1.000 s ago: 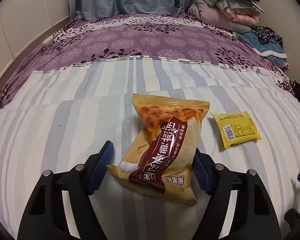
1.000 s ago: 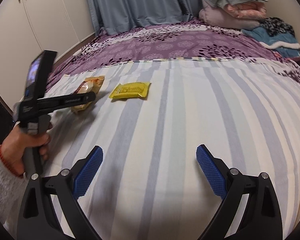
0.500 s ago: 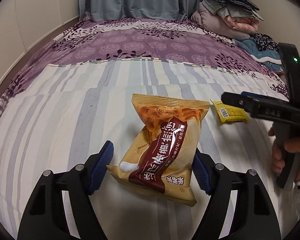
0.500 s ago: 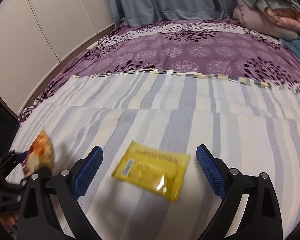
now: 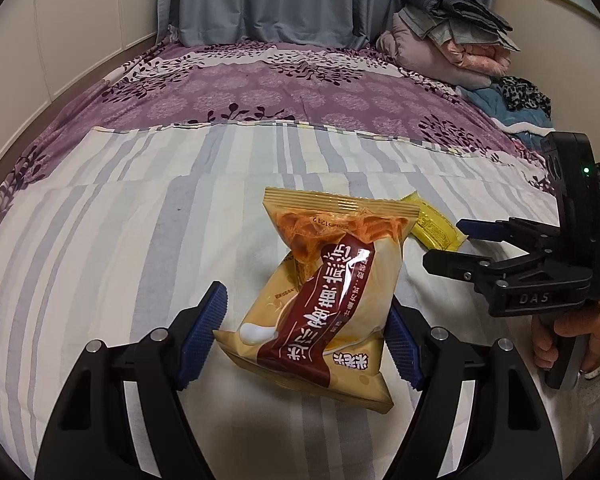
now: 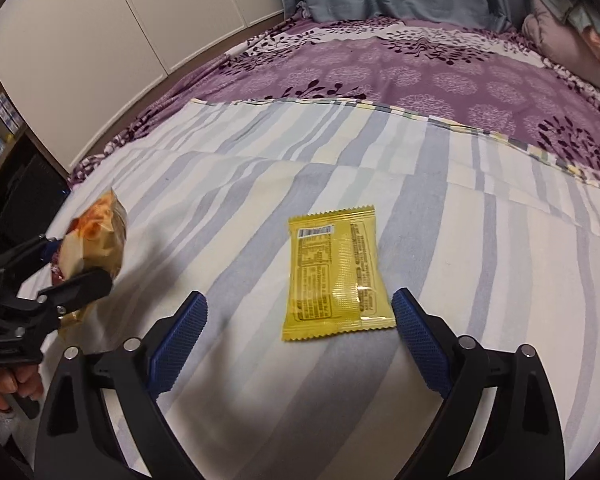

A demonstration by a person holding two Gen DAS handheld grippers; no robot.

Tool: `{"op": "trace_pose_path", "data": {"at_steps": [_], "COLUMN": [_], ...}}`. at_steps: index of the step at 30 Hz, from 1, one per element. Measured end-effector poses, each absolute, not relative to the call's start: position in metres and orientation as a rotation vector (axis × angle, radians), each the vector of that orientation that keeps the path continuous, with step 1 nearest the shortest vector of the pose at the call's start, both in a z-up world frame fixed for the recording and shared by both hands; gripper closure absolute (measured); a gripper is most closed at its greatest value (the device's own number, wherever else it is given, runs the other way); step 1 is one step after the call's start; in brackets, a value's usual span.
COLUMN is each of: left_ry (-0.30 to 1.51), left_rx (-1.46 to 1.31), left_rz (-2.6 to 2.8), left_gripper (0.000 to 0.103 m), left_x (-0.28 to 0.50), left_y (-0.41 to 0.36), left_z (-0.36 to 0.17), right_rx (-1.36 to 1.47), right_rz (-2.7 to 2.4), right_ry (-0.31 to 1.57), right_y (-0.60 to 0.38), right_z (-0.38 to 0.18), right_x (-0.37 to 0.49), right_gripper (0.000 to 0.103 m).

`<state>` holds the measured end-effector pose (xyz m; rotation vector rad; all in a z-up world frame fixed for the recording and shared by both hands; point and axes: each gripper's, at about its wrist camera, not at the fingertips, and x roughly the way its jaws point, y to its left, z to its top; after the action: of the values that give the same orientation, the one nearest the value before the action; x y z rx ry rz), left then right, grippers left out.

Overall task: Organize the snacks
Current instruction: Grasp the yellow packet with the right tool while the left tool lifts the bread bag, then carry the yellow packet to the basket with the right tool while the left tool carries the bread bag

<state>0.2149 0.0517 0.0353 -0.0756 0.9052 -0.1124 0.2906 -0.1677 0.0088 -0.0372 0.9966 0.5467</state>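
Observation:
An orange-and-tan snack bag [image 5: 324, 300] with a dark red band hangs tilted just above the striped sheet [image 5: 100, 240], with my left gripper [image 5: 306, 300] shut on it. From the right wrist view, the same bag [image 6: 100, 236] sits in the left gripper [image 6: 56, 266] at the far left. A flat yellow packet [image 6: 336, 276] lies back-side up on the sheet. My right gripper [image 6: 300, 298] straddles its near end, jaws closing, pads clear of it. In the left wrist view the yellow packet [image 5: 436, 228] peeks out behind the bag, with the right gripper [image 5: 460, 244] over it.
The purple floral bedcover [image 5: 280, 92] covers the far half of the bed. Folded blankets and clothes [image 5: 452, 48] are stacked at the back right. White cupboard doors [image 6: 100, 40] line the left side, and a blue curtain [image 5: 268, 0] hangs behind.
My right gripper has swung left across the bed and now frames the yellow packet, its jaws narrower. The left gripper still carries the snack bag, and the right tool has come into its view.

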Motion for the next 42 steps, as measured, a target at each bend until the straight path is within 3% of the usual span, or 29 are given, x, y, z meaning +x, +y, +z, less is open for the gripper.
{"op": "trace_pose_path", "data": {"at_steps": [3,8,9,12,42], "left_ry": [0.903,0.906,0.906,0.906,0.800], "left_rx": [-0.075,-0.074,-0.074,-0.076,-0.001], "left_rz": [-0.115,-0.109,-0.107,-0.108,-0.233], "left_gripper": [0.027,0.027,0.027,0.027,0.027], "left_x": [0.213,0.212,0.211,0.210,0.104], "left_y": [0.050,0.052,0.052,0.052,0.000], "left_z": [0.036,0.037,0.037,0.038,0.107], "right_rx": [-0.063,-0.132,-0.147,-0.160,0.109], "right_rz": [0.480,0.425,0.416,0.395,0.291], "right_ry": [0.990,0.982,0.986,0.980,0.814], "right_y": [-0.165,-0.155,-0.153,-0.153,-0.252], "right_z": [0.009,0.006,0.005,0.006,0.105], "right_x": [0.300,0.306,0.306,0.303,0.090], "right_gripper": [0.033,0.039,0.051,0.056,0.056]}}
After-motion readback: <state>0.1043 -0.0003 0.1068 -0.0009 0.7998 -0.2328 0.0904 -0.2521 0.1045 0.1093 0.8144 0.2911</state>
